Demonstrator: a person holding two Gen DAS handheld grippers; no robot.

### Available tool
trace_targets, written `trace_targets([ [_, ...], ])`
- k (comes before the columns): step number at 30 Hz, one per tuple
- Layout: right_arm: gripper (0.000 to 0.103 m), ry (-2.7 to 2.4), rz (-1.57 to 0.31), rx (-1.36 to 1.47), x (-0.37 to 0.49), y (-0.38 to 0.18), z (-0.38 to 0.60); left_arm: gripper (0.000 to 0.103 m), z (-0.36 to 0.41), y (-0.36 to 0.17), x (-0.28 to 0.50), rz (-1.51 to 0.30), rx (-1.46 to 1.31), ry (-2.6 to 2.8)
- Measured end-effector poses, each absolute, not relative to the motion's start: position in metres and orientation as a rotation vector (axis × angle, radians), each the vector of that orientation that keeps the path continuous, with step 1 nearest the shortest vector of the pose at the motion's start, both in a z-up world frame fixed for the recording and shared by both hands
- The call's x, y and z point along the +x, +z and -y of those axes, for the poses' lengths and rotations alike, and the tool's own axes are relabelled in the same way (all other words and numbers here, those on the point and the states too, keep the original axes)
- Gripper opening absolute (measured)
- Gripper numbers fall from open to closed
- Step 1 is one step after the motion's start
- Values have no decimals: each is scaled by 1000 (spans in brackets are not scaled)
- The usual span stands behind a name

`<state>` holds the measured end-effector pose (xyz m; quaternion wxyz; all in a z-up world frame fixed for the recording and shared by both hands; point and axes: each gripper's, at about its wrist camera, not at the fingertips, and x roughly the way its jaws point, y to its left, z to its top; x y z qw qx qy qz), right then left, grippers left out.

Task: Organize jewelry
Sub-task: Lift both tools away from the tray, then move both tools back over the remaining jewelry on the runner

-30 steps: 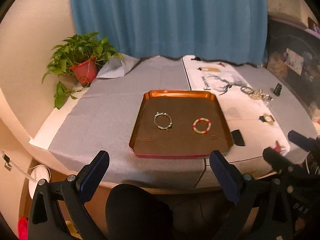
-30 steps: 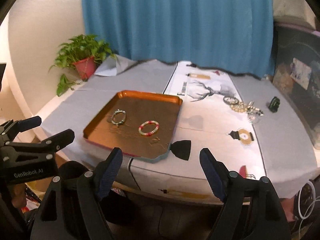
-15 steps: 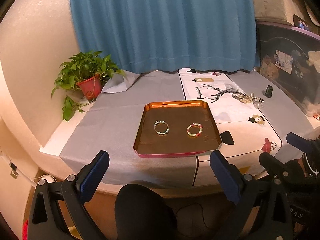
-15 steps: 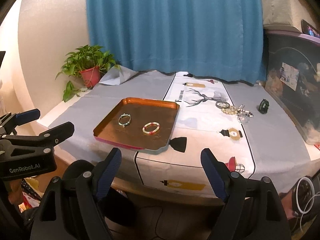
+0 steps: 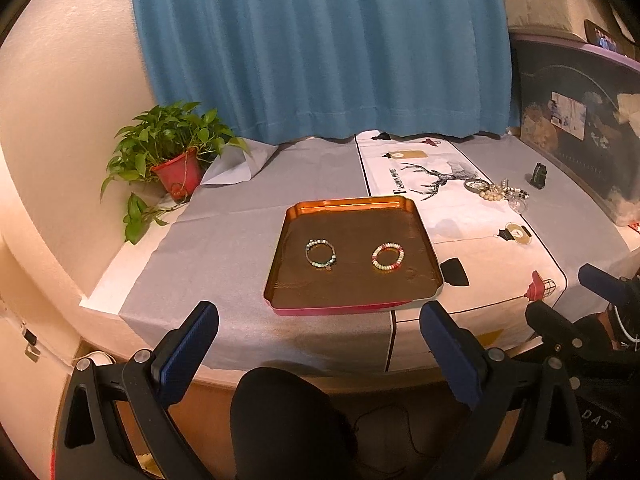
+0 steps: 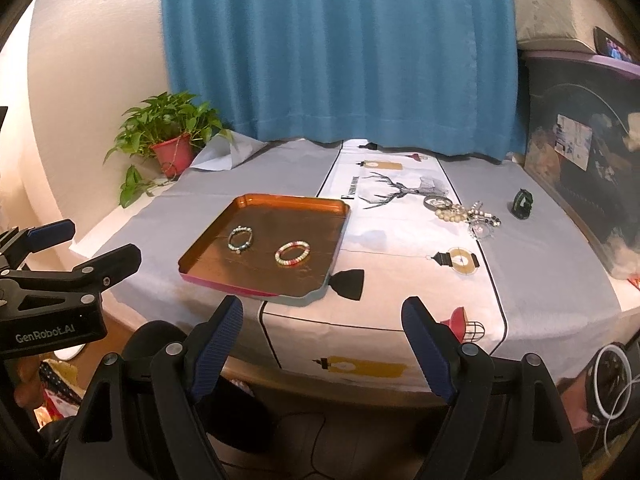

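Left wrist view
- Left gripper [image 5: 318,330]: jaws spread wide with nothing between them; it hangs off the near edge of the table, pointing down toward the tray.
- Tray [image 5: 424,236]: orange, shallow, lying flat on the grey cloth, partly over the white runner's left edge.
- Bracelets in tray: a pale green beaded bracelet [image 5: 320,253] on the left and a red and white beaded bracelet [image 5: 387,256] on the right, lying apart from each other, both flat on the tray floor.
- Loose jewelry [image 5: 498,192]: a small heap of beads and rings on the runner, well beyond the tray to the right.
- Dark green ring holder [image 5: 539,175]: stands on the grey cloth just right of that heap; too small to tell more.
- Right gripper [image 5: 564,304]: seen at the right edge, off the table's near corner, fingers apart.
- Potted plant [image 5: 172,152]: red pot at the far left corner, by the blue curtain [image 5: 320,48].
- Knee [image 5: 286,420]: the person's dark-clad knee sits between the left gripper's fingers, below the table.

Right wrist view
- Right gripper [image 6: 322,340]: jaws wide apart and empty, held off the table's near edge above the runner.
- Tray [image 6: 340,236]: ahead and to the left, both bracelets inside, green [image 6: 240,238] left of red and white [image 6: 292,253].
- Loose jewelry [image 6: 468,214]: on the runner's far right part, well apart from the tray.
- Left gripper [image 6: 86,246]: at the left edge, fingers parted, empty.
- Runner [image 6: 400,240]: white with a stag print, laid down the middle of the table.
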<state>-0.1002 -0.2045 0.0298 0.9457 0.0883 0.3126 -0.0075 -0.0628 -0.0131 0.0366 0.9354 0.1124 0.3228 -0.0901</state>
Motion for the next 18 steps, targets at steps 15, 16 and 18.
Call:
trace_targets([
  [15, 82, -156, -694, 288, -71, -8, 279, 100, 73, 20, -3, -765, 234, -236],
  [16, 82, -177, -700, 301, -67, -13, 291, 100, 82, 19, 6, -772, 232, -245],
  [18, 82, -229, -712, 328, -60, -23, 317, 100, 101, 17, 24, -788, 233, -258],
])
